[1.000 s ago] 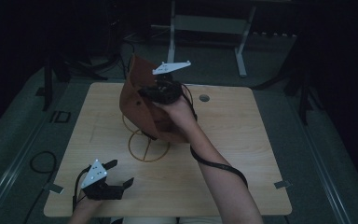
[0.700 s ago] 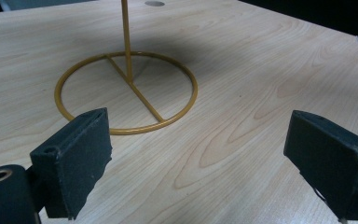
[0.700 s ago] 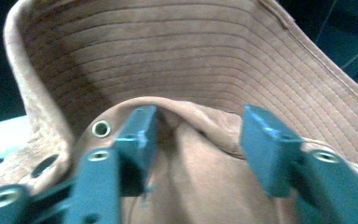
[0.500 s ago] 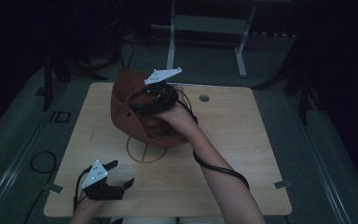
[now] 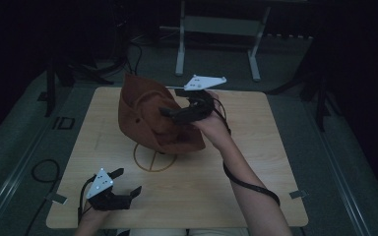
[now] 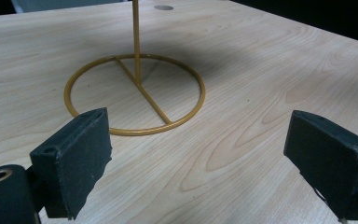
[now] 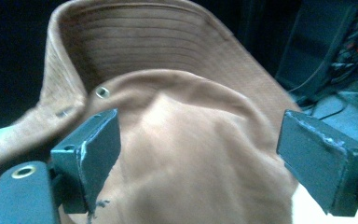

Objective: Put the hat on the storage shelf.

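The left gripper (image 5: 128, 189) rests low at the near left corner of the table (image 5: 275, 162), jaws spread wide with nothing between them; its black pads (image 6: 77, 158) are matte and finely grained. It has kept its place since the earlier frames. In the left gripper view, ahead of those jaws, stands the hat stand (image 6: 137, 88): thin mustard-yellow metal rod, a flat ring base crossed by one bar, and a straight post rising from the middle. The tabletop is pale wood-grain laminate.

The brown hat (image 5: 150, 118) sits on top of that stand, left of the table's centre. It is soft, suede-like cloth with a floppy brim; the brim is turned up at the far left side and droops toward the near right, so its long axis runs from far left to near right. In the right gripper view the crown (image 7: 186, 149) shows rumpled folds, a small metal eyelet (image 7: 102, 92) and rows of stitching on the upturned brim.

The right gripper (image 5: 170, 114) hovers at the hat's right side, pointing left. Its jaws have just been opening and now stand wide apart, pads clear of the cloth, the crown lying beyond them. A second ago the hat hung more upright in that gripper; now it lies slumped and wider on the stand
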Available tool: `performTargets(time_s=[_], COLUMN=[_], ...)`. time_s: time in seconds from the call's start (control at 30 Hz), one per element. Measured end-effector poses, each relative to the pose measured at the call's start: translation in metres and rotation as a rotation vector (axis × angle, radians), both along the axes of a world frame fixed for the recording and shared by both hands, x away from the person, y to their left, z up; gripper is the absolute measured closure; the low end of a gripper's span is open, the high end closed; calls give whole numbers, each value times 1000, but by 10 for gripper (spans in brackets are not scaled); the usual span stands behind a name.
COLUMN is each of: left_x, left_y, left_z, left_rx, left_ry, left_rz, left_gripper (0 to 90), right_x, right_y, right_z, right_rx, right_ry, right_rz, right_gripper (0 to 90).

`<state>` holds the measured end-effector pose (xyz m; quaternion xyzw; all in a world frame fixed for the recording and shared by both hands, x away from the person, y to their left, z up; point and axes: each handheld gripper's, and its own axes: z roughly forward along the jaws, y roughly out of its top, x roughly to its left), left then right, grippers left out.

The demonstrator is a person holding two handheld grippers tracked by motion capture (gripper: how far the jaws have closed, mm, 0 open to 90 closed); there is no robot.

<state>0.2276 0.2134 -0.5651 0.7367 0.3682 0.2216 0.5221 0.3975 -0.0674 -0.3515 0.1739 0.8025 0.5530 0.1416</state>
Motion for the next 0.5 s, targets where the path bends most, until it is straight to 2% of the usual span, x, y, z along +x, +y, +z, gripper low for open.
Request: performTargets(time_s=[0.07,0.17,0.37,0.47,0.5], left_x=[0,1,1,0,0], left_y=[0,-1,-3,-4,-4], left_z=[0,-2,-3,-3,-3], left_rx=[-3,-4,2,7,6], left_ry=[-6,-11,-14,-18,-17], left_rz=[7,12,4,5,5], left_gripper=[81,70,70,70,71], right_x=[0,1,2,2,2], right_y=[-9,-24,-46,-64,-64], right_z=[-3,-10,-24,-35,-35], right_rx=[-3,-7,-52,-48,-48], right_ry=[-29,-42,-33,-16,-16], right_rz=[-17,-34,-63,-92,-92], right_gripper=[134,136,139,140,140])
